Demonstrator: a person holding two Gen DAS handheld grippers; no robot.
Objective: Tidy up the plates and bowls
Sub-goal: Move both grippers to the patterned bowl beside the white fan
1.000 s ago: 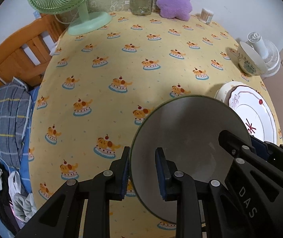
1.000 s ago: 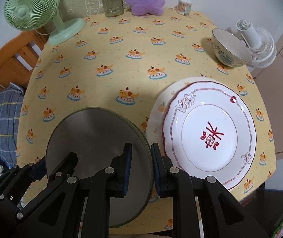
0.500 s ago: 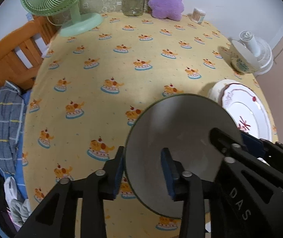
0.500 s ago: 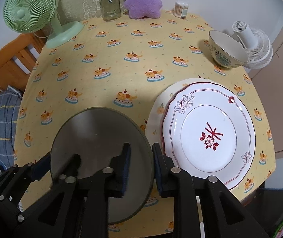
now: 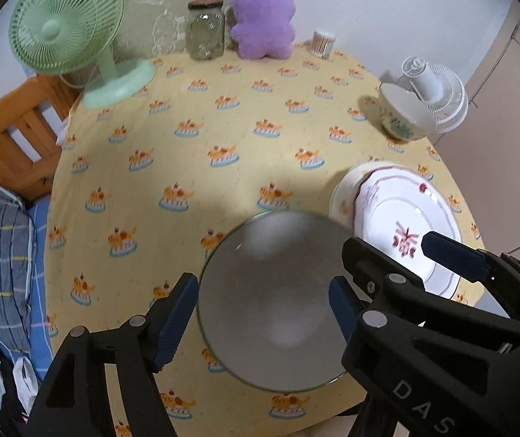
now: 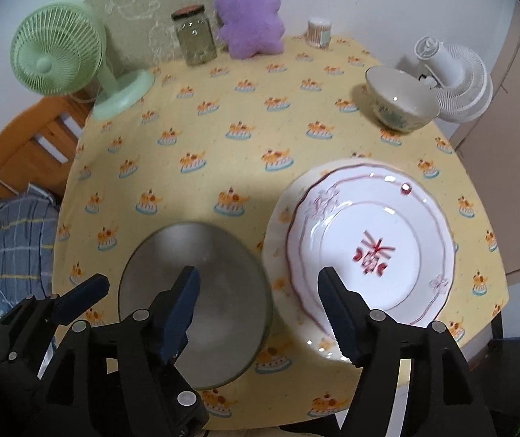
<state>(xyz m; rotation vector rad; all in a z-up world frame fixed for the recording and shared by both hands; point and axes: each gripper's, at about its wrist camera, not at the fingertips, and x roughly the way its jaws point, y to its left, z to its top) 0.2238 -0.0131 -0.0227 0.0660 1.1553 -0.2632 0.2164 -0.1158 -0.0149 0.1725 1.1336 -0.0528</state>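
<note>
The grey plate (image 5: 274, 302) is lying on the yellow tablecloth (image 5: 194, 167), just beside the stacked white plates (image 6: 372, 247). I'm watching my left gripper (image 5: 263, 311) and right gripper (image 6: 260, 300) opening, pads off its rim.

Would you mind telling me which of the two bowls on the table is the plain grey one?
The grey bowl at the near edge, left of the stacked plates. The ceramic bowl by the white fan is cream with a green pattern.
</note>
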